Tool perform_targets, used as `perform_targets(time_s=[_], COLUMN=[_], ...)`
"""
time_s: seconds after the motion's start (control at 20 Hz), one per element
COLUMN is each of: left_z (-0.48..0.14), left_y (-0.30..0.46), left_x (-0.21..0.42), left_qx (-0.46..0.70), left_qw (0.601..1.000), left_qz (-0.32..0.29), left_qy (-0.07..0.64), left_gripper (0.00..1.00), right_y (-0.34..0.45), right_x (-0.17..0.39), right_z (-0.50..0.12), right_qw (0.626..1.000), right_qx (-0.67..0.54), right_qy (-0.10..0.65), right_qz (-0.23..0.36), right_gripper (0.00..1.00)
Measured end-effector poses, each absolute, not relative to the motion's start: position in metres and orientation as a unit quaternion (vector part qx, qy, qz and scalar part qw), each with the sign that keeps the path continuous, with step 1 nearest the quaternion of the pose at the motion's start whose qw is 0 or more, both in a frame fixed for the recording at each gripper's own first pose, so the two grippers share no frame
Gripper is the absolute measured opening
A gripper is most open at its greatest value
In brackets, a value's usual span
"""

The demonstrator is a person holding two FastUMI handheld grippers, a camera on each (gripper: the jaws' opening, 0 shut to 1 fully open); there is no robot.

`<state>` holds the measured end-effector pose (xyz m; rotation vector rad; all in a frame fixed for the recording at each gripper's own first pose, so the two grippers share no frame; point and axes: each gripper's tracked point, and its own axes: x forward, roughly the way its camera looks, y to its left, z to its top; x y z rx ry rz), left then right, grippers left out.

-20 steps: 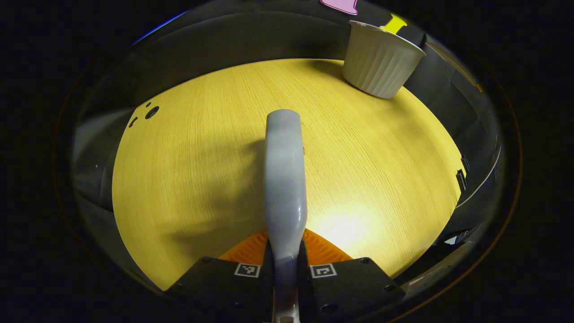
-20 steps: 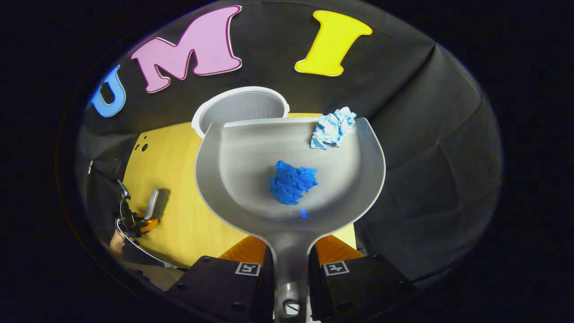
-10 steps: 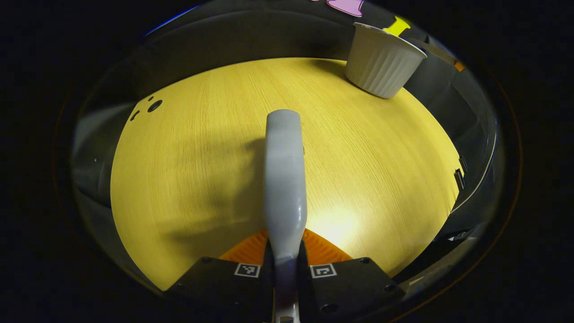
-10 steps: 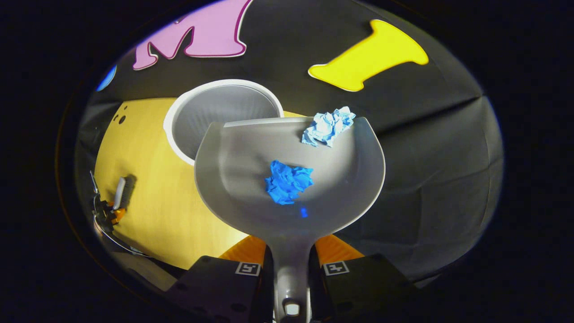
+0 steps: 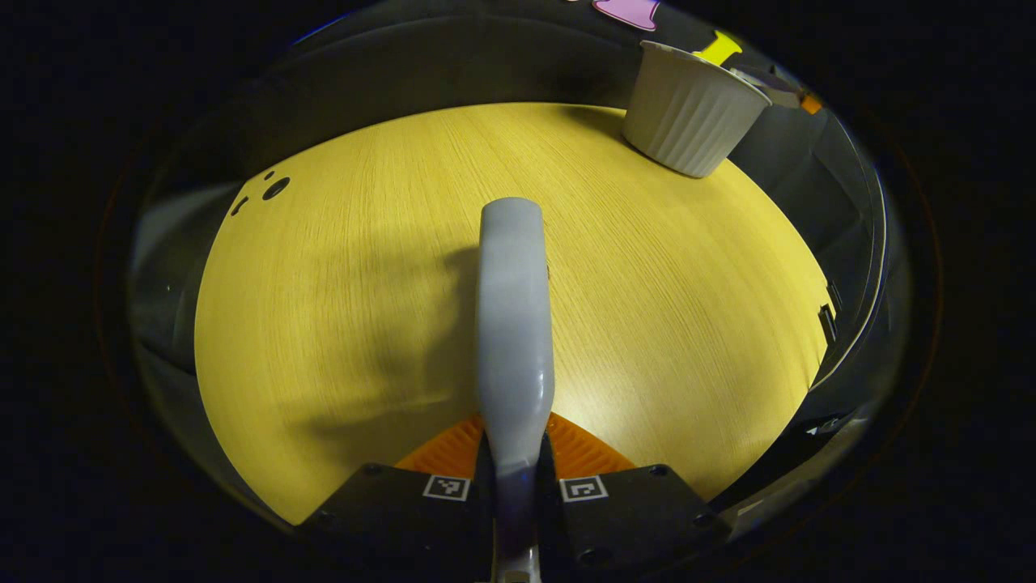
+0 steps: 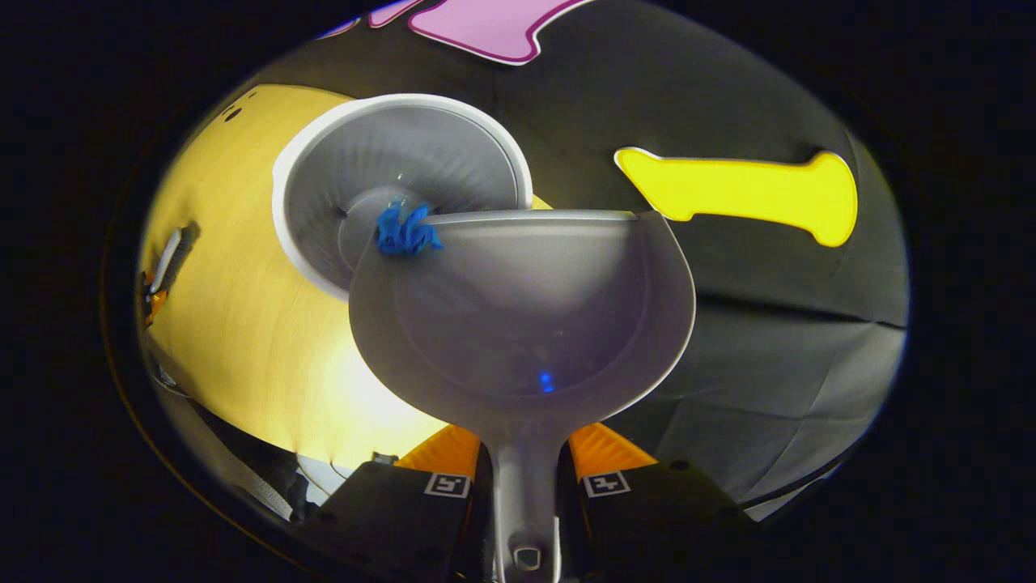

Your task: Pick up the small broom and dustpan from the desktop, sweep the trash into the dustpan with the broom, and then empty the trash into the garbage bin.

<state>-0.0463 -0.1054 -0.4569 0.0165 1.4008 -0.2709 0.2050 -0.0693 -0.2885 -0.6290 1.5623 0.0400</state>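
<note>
Gripping the grey dustpan point(image 6: 526, 324) by its handle, the right gripper point(image 6: 524, 478) has both fingers pressed on the stem, and the pan spreads out straight ahead of it, tilted toward its far-left corner. A dark blue paper wad point(image 6: 405, 231) sits at that far-left corner of the pan's lip, right over the mouth of the white garbage bin point(image 6: 324, 170), which lies just beyond and to the left of the pan. The rest of the pan's bowl is bare.

The left gripper point(image 5: 515, 478) is closed on the grey handle of the small broom point(image 5: 514, 324), which runs straight forward from between its fingers, low over the yellow desk point(image 5: 340, 283). From that gripper the bin stands far ahead and to the right, near the desk's far edge, well apart from the broom — with a wide stretch of open desk in between and to both sides. Small dark holes point(image 5: 273, 188) mark the desk's far-left corner.

Only the right gripper view looks down into the bin, its ribbed inner wall visible; the left gripper view gives the bin's ribbed outside. At the left rim of the right gripper view the broom appears small and far off — close to the desk's edge.
</note>
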Motion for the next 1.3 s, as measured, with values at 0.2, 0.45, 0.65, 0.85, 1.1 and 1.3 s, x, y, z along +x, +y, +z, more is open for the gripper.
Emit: perform_targets(time_s=[0.2,0.45,0.65,0.85,1.1,1.3], left_z=[-0.457,-0.458,-0.457,-0.453,-0.448,-0.443], left_y=[-0.106,-0.107,-0.108,-0.11,-0.113,-0.115], left_x=[-0.047,-0.046,-0.045,-0.045,-0.047,-0.049], left_qx=[0.007,0.006,0.008,0.009,0.008,0.01], left_qw=[0.756,0.757,0.761,0.766,0.769,0.771], left_qz=[-0.126,-0.124,-0.117,-0.108,-0.095,-0.086], left_qy=[0.643,0.642,0.638,0.634,0.632,0.631], left_gripper=[0.26,0.26,0.26,0.26,0.26,0.26], right_y=[-0.067,-0.069,-0.061,-0.043,-0.019,-0.008], right_x=[0.21,0.211,0.204,0.197,0.194,0.182], right_z=[-0.291,-0.292,-0.295,-0.286,-0.253,-0.24], right_qw=[0.659,0.669,0.703,0.754,0.814,0.837], right_qx=[-0.286,-0.29,-0.231,-0.129,-0.042,-0.03], right_qy=[0.695,0.684,0.672,0.644,0.579,0.546], right_qz=[0.024,0.027,0.023,0.01,0.018,0.034], right_gripper=[0.36,0.35,0.36,0.35,0.35,0.35])
